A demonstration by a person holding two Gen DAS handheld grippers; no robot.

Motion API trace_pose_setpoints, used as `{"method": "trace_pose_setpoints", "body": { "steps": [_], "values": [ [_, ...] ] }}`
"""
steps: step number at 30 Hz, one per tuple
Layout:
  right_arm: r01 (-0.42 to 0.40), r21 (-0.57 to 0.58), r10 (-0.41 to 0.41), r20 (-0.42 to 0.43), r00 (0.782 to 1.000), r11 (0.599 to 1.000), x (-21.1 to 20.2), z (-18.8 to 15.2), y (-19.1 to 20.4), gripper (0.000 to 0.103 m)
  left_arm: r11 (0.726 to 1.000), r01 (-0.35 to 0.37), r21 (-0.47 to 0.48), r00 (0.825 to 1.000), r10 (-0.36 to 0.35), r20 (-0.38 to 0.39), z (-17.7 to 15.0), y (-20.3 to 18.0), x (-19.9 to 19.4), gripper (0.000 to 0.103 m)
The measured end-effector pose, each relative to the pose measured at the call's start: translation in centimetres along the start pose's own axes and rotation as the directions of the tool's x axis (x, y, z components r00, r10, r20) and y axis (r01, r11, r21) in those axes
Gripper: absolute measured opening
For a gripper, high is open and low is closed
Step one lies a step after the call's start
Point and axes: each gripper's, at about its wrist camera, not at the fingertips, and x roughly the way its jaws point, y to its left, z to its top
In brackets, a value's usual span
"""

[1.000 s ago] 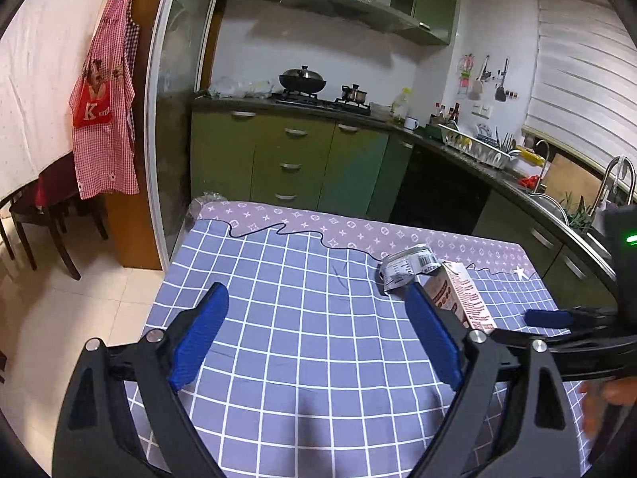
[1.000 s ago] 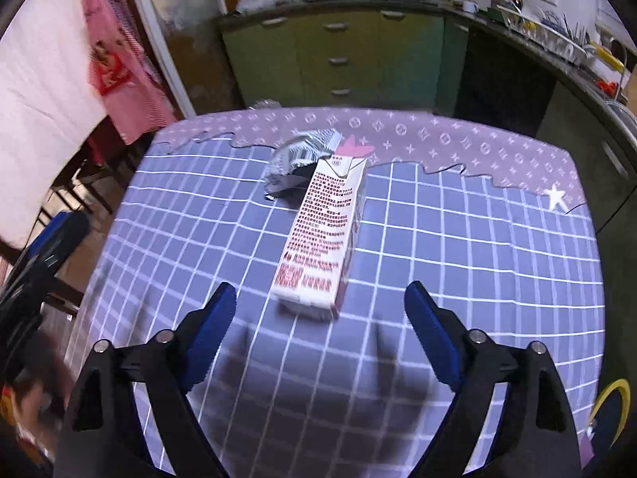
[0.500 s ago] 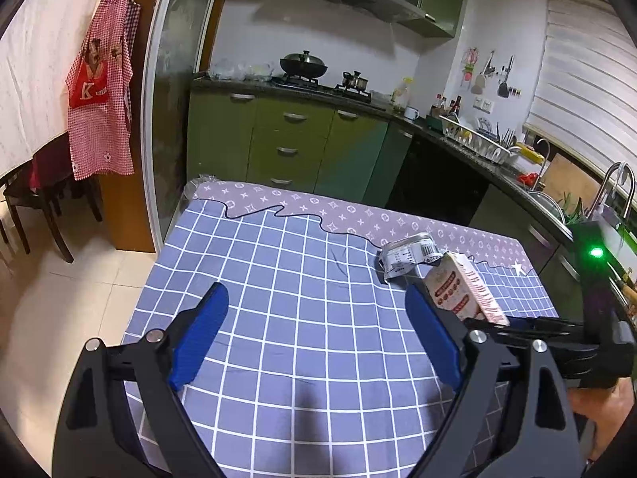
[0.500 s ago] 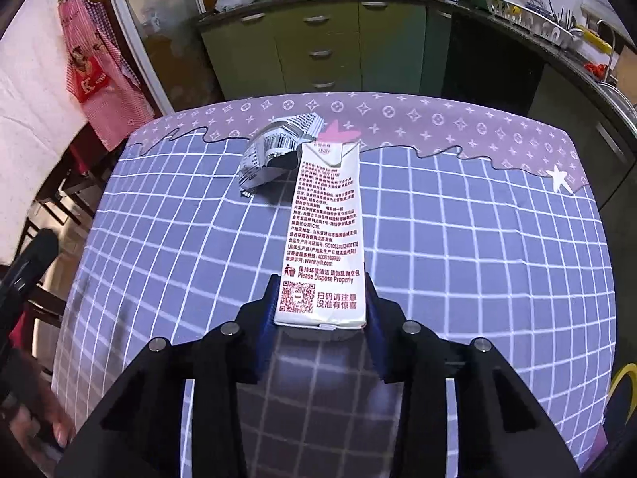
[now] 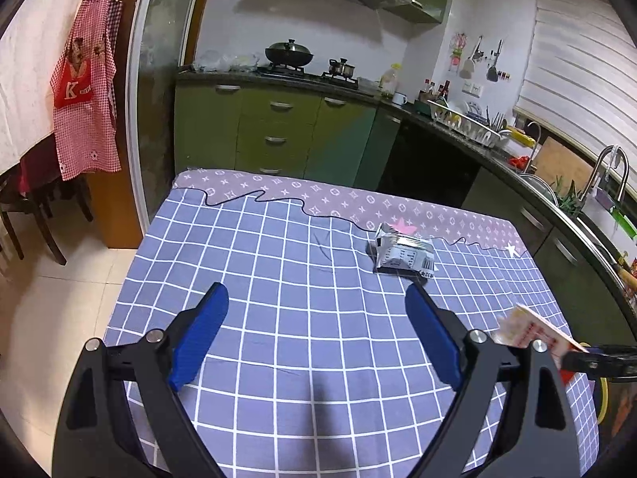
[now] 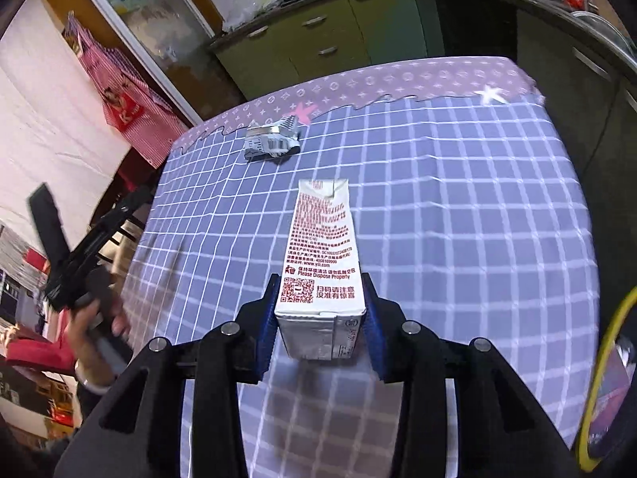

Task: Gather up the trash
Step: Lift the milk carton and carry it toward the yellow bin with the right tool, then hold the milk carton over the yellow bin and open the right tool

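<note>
Jaws of right gripper clamped on milk carton (base between pads); left gripper jaws wide apart, empty

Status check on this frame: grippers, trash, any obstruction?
Right gripper shut on milk carton, clear of table. Left gripper open, empty. Crumpled silver wrapper on checked tablecloth. Nothing in the way.

Milk carton: white with red print, clamped at its base, lifted above the desk.
Crumpled wrapper: grey-white, lay near the desk's far edge.
</note>
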Motion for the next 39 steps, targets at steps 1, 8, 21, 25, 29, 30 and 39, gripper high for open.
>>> {"method": "trace_pose_setpoints", "body": {
  "steps": [1,8,21,25,29,30,39],
  "values": [
    [-0.002,0.002,0.002,0.005,1.0,1.0,-1.1,-0.5,-0.4,0.038,1.0,0.001,0.0,1.0,-0.001,-0.001,0.0,0.0,0.1,0.086],
    [0.067,0.025,-0.069,0.071,0.995,0.997,-9.7,-2.8,-3.0,0.038,1.0,0.016,0.004,1.0,-0.016,-0.006,0.0,-0.3,0.1,0.086],
    [0.385,0.241,-0.429,0.167,0.888,0.891,-24.6,-5.5,-13.8,0.038,0.999,0.046,0.01,0.999,-0.046,-0.027,-0.3,-0.7,0.3,0.086],
    [0.472,0.331,-0.537,0.137,0.832,0.817,-25.6,-6.0,-19.1,0.038,0.999,0.05,0.02,0.998,-0.049,-0.033,-0.3,-1.0,0.5,0.086],
    [0.497,0.396,-0.567,0.077,0.82,0.772,-24.0,-7.1,-24.1,0.039,0.998,0.051,0.025,0.998,-0.05,-0.034,-0.4,-1.1,0.6,0.086],
    [0.496,0.417,-0.565,0.052,0.823,0.762,-23.3,-7.6,-25.5,0.039,0.998,0.051,0.025,0.998,-0.05,-0.034,-0.4,-1.1,0.6,0.086],
    [0.418,0.433,-0.532,0.185,0.826,0.799,-24.8,-9.9,-22.7,0.06,0.997,0.062,0.041,0.996,-0.059,-0.067,-0.9,-2.0,1.3,0.086]
  ]
}}
